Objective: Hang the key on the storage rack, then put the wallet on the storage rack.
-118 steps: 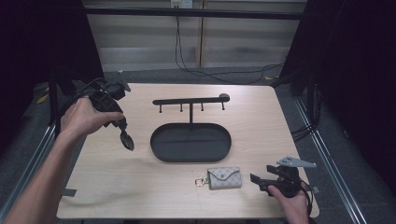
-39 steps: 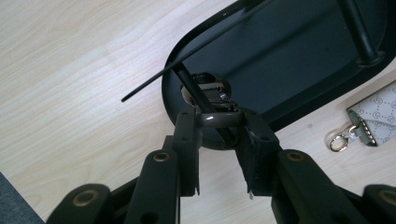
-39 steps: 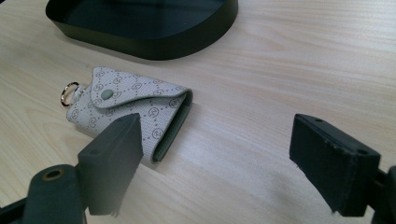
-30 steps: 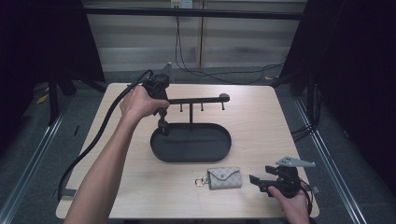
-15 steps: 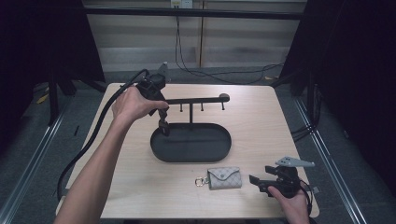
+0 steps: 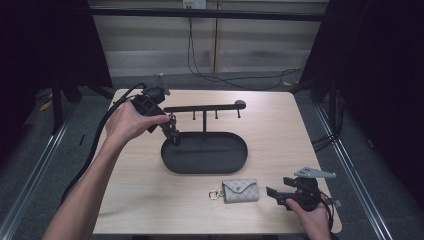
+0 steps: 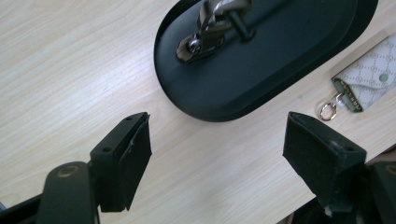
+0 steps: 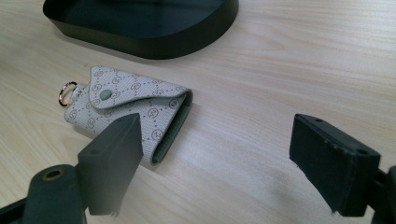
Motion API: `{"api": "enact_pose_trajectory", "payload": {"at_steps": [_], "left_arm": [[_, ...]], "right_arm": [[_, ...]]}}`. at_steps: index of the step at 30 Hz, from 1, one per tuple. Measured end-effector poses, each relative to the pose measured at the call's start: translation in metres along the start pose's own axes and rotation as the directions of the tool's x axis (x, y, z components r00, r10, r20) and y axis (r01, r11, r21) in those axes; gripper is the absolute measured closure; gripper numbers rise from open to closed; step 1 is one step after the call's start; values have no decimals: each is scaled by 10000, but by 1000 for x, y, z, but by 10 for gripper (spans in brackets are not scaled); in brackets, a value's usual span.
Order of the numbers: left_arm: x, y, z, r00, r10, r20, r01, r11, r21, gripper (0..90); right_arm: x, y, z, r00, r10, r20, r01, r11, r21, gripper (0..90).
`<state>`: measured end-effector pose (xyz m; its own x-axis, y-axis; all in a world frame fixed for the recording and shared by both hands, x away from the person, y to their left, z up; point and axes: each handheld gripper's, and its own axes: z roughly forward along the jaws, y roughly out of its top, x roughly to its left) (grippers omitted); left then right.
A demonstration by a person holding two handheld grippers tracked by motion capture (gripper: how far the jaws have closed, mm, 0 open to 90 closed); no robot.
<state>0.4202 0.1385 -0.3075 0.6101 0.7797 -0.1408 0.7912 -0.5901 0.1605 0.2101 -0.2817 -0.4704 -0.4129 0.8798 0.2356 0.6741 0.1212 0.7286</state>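
Your left gripper point(image 6: 172, 135) hangs over the left end of the black oval tray point(image 6: 239, 161), its jaws spread wide and holding nothing; in the left gripper view they frame bare tabletop point(image 7: 70, 70) just short of the tray rim. A metal clasp point(image 7: 201, 35) lies inside the tray at that end, apart from both jaws, which reads as an item set down where the tray is meant to collect it. Above it, the hook rail point(image 6: 205, 108) stands on its post at the tray's back edge, pegs bare. Moving right, the patterned key pouch point(image 6: 240, 190) lies flat on the table just in front of the tray, its ring point(image 6: 214, 194) pointing left. Your right gripper point(image 6: 280, 195) rests low on the table just beside the pouch's right end, jaws also parted and unloaded; in the right gripper view the pouch sits by the left jaw, likely lined up for a pick.
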Motion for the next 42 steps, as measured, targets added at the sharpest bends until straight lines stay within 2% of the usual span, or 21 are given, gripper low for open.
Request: {"api": "enact_pose_trajectory", "payload": {"at_steps": [7, 8, 10, 11, 14, 16, 19, 23, 24, 25, 29, 30, 31, 32, 35, 37, 38, 39, 40, 41, 42], "left_arm": [[0, -16, -9, 9990, 349, 295, -332, 9979, -553, 185], [0, -22, -10, 9981, 462, 410, -424, 9950, -905, 181], [1, -24, -10, 9981, 434, 438, -392, 9950, -921, 180], [2, -29, -9, 9967, 657, 484, -607, 9933, -982, 180], [4, -34, -8, 9955, 766, 559, -697, 9908, -1162, 180], [7, -41, -8, 9934, 915, 699, -804, 9858, -1473, 179], [9, -46, -7, 9943, 900, 564, -798, 9835, -1625, 178], [15, -62, 0, 9907, 1154, 725, -1003, 9776, -1850, 178], [15, -62, 0, 9907, 1154, 725, -1003, 9776, -1850, 178], [20, -72, 1, 9905, 1074, 860, -857, 9706, -2251, 178], [28, -85, 2, 9900, 1065, 921, -804, 9647, -2507, 179], [29, -92, 2, 9910, 1063, 815, -788, 9546, -2873, 179], [29, -92, 2, 9910, 1063, 815, -788, 9546, -2873, 179], [30, -101, 2, 9914, 1048, 790, -736, 9423, -3266, 179], [31, -108, 6, 9884, 1197, 936, -828, 9407, -3290, 179], [33, -120, 13, 9882, 1176, 979, -753, 9307, -3580, 181], [33, -120, 13, 9882, 1176, 979, -753, 9307, -3580, 185], [36, -130, 15, 9902, 1020, 950, -554, 9134, -4033, 185], [37, -136, 18, 9900, 994, 998, -479, 9040, -4249, 185], [37, -136, 18, 9900, 994, 998, -479, 9040, -4249, 185], [37, -144, 22, 9918, 870, 940, -346, 8887, -4572, 185]], "right_arm": [[0, 0, 0, 10000, -27, 35, 27, 10000, 18, 169], [0, 0, -1, 10000, -25, 36, 25, 10000, -6, 169], [0, 0, -1, 10000, -40, 32, 40, 10000, -9, 169], [0, 0, -1, 10000, -55, 25, 55, 10000, 2, 169], [0, 0, 0, 10000, -18, 59, 18, 10000, 16, 170], [0, 0, 0, 10000, 10, 70, -10, 10000, 7, 170], [0, 0, 0, 10000, 16, 84, -16, 10000, -9, 169], [0, 1, 1, 10000, 16, 76, -16, 10000, 8, 170], [0, 1, 1, 10000, 0, 82, 0, 10000, -5, 169], [1, 0, 0, 9999, 13, 110, -13, 10000, -24, 170], [0, 0, 0, 10000, 14, 93, -14, 10000, -25, 169], [0, 0, 0, 10000, 8, 95, -8, 10000, -8, 169], [0, 0, -1, 10000, -27, 77, 27, 10000, -7, 170], [0, 0, -1, 10000, -17, 73, 18, 10000, -83, 170], [1, 0, -1, 10000, -24, 82, 25, 10000, -31, 169], [1, 0, -1, 10000, -42, 64, 42, 10000, -43, 170], [1, 0, -1, 10000, -42, 64, 42, 10000, -43, 170], [0, 0, 0, 10000, -3, 75, 3, 10000, -29, 170], [0, 0, 0, 10000, 11, 76, -10, 10000, -32, 170], [0, 0, 0, 10000, 14, 79, -14, 10000, -35, 170], [0, 0, -1, 10000, -3, 63, 3, 10000, -51, 170]]}}
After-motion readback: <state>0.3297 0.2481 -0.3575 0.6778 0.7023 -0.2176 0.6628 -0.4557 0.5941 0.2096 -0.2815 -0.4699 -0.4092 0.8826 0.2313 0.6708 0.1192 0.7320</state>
